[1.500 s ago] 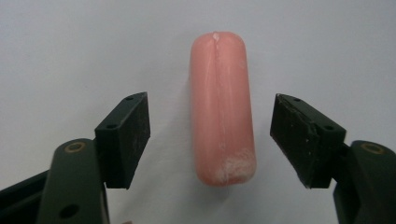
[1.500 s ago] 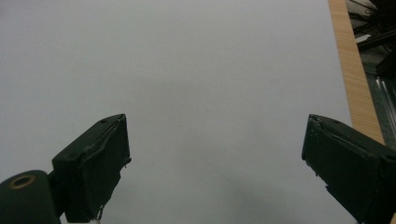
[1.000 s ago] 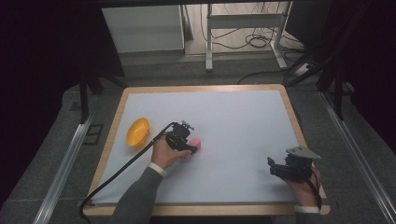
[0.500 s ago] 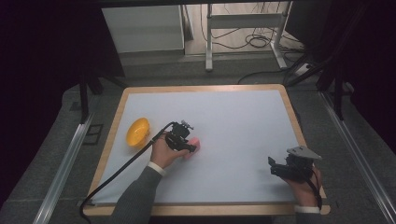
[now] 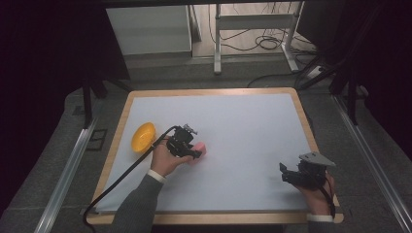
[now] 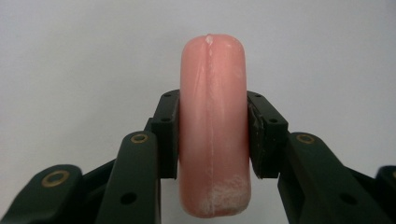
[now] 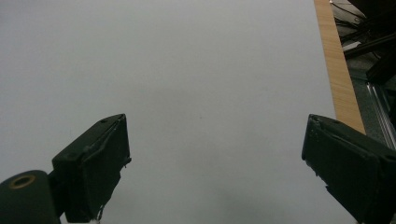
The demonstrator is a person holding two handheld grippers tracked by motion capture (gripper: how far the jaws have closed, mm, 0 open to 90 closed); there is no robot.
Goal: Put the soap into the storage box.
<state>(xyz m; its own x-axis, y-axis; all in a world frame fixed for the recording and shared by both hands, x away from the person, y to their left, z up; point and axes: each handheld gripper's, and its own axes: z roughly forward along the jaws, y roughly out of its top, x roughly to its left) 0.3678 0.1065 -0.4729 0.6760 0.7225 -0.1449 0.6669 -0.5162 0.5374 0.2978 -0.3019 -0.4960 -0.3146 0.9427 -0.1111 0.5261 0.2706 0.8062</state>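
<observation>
- Left gripper view has the pink soap bar (image 6: pixel 213 126) dead centre, standing on its narrow edge with the long axis running straight away from the camera, between the two black jaws.
- left gripper (image 6: pixel 213 135) just finished closing, and both pads are now pressed flat on the bar's broad sides, so it's pinched tight.
- Looks-wise: salmon pink, rounded ends, a faint seam down the middle of the edge, and some whitish scuffing at the near end plus a tiny white nick at the far tip.
- From the high view the bar (image 5: pixel 200 150) sits left of centre on the white desk (image 5: pixel 252 126), poking out toward the right past the left gripper (image 5: pixel 194 154). Can't tell whether it's touching the desk or lifted.
- The left hand (image 5: pixel 165 161) comes in from the bottom, forearm angled up and right, cable trailing off the near-left edge.
- yellow bowl (image 5: pixel 143 136) lies just left of that hand, near the desk's left edge.
- right gripper (image 5: pixel 286 175) rests well apart at the near-right corner, pointing left; in its own view (image 7: pixel 215 172) the jaws are spread wide over bare desk.
</observation>
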